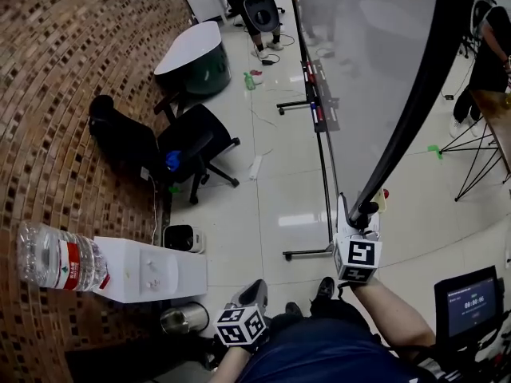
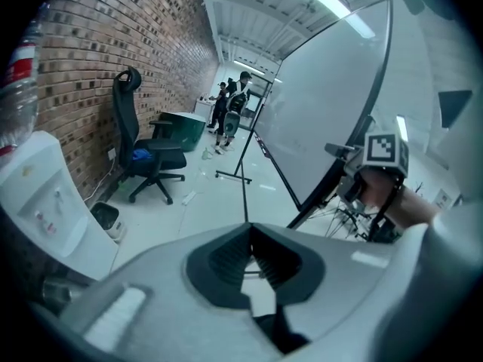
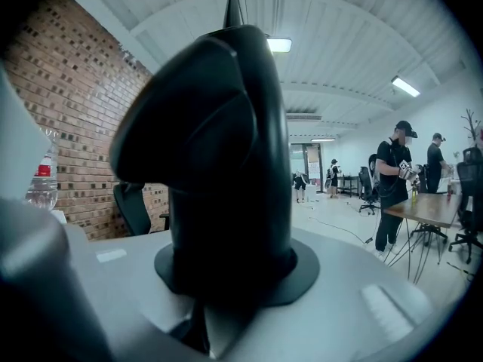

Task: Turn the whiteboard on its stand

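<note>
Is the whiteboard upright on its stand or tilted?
Tilted: the whiteboard slants away from the upright post of its stand, and its lower corner is clamped in the right tool.

A brick wall fills the left side. At the lower left stands a white water cooler with a big clear bottle on top. A shiny metal can sits just below it. A black chair is at middle left. Near the top is a white-topped table. At the far right a person stands by a brown table.
</note>
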The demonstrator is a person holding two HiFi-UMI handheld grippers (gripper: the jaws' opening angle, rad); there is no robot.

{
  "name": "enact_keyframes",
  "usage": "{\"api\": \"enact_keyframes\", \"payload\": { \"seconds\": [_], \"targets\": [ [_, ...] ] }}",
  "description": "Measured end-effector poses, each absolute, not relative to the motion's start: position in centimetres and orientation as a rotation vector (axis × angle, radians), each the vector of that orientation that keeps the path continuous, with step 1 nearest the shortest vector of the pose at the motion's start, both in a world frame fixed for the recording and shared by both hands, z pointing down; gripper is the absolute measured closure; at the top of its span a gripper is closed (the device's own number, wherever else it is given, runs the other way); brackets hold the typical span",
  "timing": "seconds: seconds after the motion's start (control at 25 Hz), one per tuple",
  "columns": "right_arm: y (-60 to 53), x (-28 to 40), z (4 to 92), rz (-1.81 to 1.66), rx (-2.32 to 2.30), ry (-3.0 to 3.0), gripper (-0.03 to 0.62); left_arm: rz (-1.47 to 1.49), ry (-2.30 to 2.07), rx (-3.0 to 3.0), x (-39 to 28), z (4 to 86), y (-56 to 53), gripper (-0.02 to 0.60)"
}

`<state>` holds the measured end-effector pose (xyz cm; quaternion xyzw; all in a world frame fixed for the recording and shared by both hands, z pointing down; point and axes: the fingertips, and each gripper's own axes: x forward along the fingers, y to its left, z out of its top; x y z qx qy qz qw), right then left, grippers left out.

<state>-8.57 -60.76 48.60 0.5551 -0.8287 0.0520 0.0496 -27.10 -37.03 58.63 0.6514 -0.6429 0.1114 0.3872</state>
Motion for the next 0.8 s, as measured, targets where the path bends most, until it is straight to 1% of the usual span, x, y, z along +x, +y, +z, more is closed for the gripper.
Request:
{"api": "enact_keyframes", "payload": {
  "seconds": [0.24, 0.52, 0.8],
  "targets": [
    [-58.5, -5.9, 49.0, 0.175, 1.690, -2.527, 0.475, 0.188, -1.637, 1.727, -25.5, 57.7, -35.1, 0.575],
    [-55.2, -4.4, 48.4, 0.183, 1.717, -2.513, 0.476, 0.106, -1.570, 1.620, -25.8, 61.1, -28.0, 0.575],
    [-52.0, -3.8, 48.8, 0.179, 1.705, -2.497, 0.473, 0.121, -1.631, 1.629, -26.1, 58.9, -24.5, 0.575]
  ]
}}
